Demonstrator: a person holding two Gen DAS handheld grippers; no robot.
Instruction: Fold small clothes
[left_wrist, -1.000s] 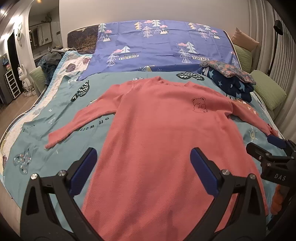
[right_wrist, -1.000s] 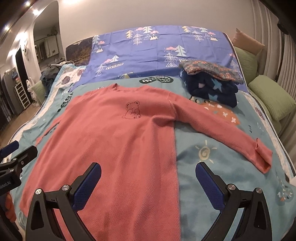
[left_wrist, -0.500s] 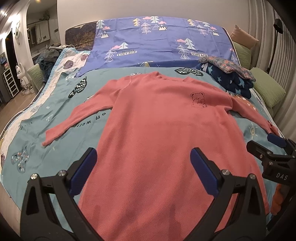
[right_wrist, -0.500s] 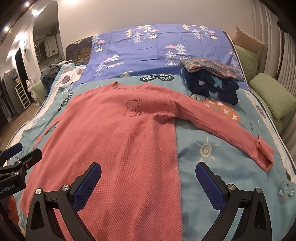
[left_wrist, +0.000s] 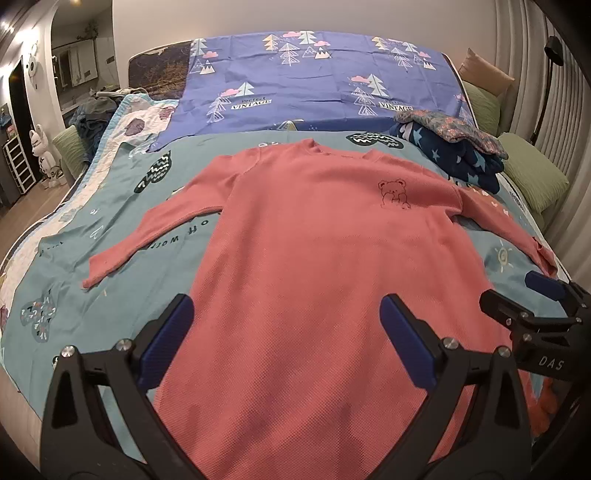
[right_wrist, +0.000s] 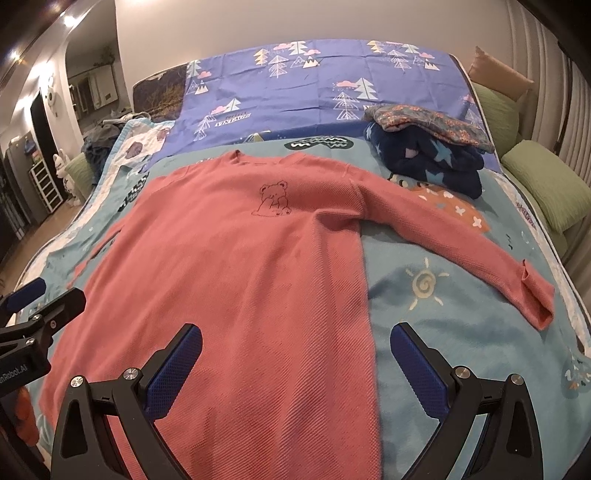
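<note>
Pink long-sleeved top (left_wrist: 314, 258) flat, frame centre, sleeves out. Left gripper (left_wrist: 286, 338) and right gripper (right_wrist: 295, 363) at bottom, both spread wide, empty. Folded clothes (right_wrist: 428, 151) upper right.

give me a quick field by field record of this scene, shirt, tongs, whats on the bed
shirt: pink long-sleeved shirt, spread flat, front up, sleeves out to the sides, not yet folded
print: small bear on the chest
left tongs: open, empty, over the lower part of the shirt
right tongs: open, empty, over the shirt's side edge
surface: teal sheet on a bed
also there: folded clothes past the sleeve
</note>
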